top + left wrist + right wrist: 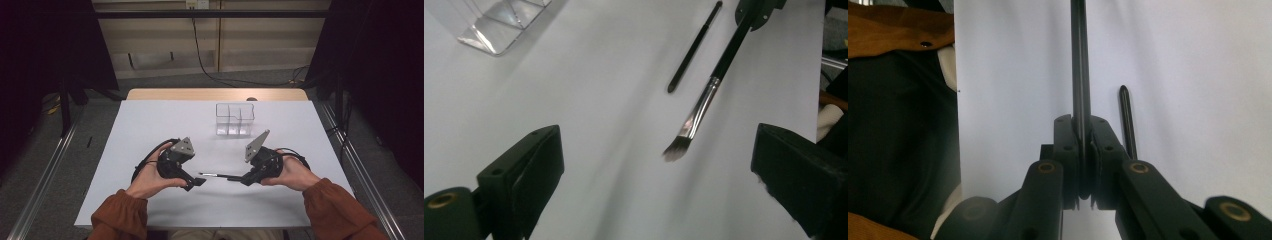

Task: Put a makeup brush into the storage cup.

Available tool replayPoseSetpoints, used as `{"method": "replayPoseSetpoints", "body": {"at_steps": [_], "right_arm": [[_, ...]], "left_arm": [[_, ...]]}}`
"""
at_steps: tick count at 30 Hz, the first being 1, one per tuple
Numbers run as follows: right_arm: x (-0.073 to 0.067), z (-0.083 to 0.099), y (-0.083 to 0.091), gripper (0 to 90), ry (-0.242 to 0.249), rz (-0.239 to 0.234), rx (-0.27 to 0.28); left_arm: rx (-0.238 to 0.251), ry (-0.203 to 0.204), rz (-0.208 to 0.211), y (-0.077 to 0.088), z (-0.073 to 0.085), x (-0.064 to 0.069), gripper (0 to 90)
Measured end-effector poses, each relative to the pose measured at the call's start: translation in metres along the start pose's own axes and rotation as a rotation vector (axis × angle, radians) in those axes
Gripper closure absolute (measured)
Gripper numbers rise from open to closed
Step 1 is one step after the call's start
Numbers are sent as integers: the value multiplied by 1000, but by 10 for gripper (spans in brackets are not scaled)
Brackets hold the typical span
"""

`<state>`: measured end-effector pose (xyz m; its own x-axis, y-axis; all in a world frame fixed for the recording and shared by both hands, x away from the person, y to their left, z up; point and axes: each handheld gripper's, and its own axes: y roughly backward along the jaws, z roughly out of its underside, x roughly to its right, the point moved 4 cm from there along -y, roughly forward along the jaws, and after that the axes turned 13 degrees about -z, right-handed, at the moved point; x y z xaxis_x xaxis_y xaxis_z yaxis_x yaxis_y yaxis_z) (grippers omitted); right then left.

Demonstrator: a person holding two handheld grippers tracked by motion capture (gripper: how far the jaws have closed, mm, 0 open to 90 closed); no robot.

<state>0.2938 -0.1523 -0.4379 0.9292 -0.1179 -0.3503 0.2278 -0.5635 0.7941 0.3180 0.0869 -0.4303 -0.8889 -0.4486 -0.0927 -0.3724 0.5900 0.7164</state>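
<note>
- Black jaws of the right gripper (pixel 1085 150) are clenched on the dark handle of a makeup brush (pixel 704 100); in the right gripper view the handle runs straight up from between the pads to the top edge of the frame.
- In the high view the right gripper (pixel 235 178) sits right of centre in the lower half, with the brush pointing leftward from it toward the other gripper, low over the bench (pixel 150 125).
- Seen from the left gripper view, the brush comes down from the upper right, black handle first, then a silver ferrule, then a dark bristle tip (slightly blurred) near the middle right of the frame.
- Left gripper (pixel 659 170) is released: its two jaws stand wide apart at the lower left and lower right of its own view, and the bristle tip hangs between them, touching neither.
- In the high view the left gripper (pixel 197 184) lies left of centre, just beside the brush's tip.
- A second slim black stick (pixel 694 47) lies flat on the bench close beside the held brush; in the right gripper view it shows just right of the jaws (pixel 1127 120).
- Farther off, a clear divided organiser (pixel 234 119) stands upright above centre in the high view (its corner shows at the upper left of the left gripper view).
</note>
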Motion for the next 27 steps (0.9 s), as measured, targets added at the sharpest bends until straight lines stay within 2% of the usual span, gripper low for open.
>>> {"method": "replayPoseSetpoints", "body": {"at_steps": [5,7,11,14,19,23,27], "right_arm": [[0,6,3,844,-7,15,27],[-1,7,5,844,-9,21,54],[-4,11,6,844,-8,20,73],[-4,15,6,844,-15,28,97],[-5,20,4,844,-27,34,160],[-6,22,2,844,-33,43,211],[-5,23,-1,844,-34,53,252]], "left_arm": [[46,36,5,8,5,-2,47],[57,39,-13,11,6,-3,47],[81,50,-45,17,11,-3,45],[100,59,-61,18,14,1,41],[157,93,-66,19,22,5,41],[173,120,-88,20,32,3,41],[181,127,-102,21,38,2,40]]}}
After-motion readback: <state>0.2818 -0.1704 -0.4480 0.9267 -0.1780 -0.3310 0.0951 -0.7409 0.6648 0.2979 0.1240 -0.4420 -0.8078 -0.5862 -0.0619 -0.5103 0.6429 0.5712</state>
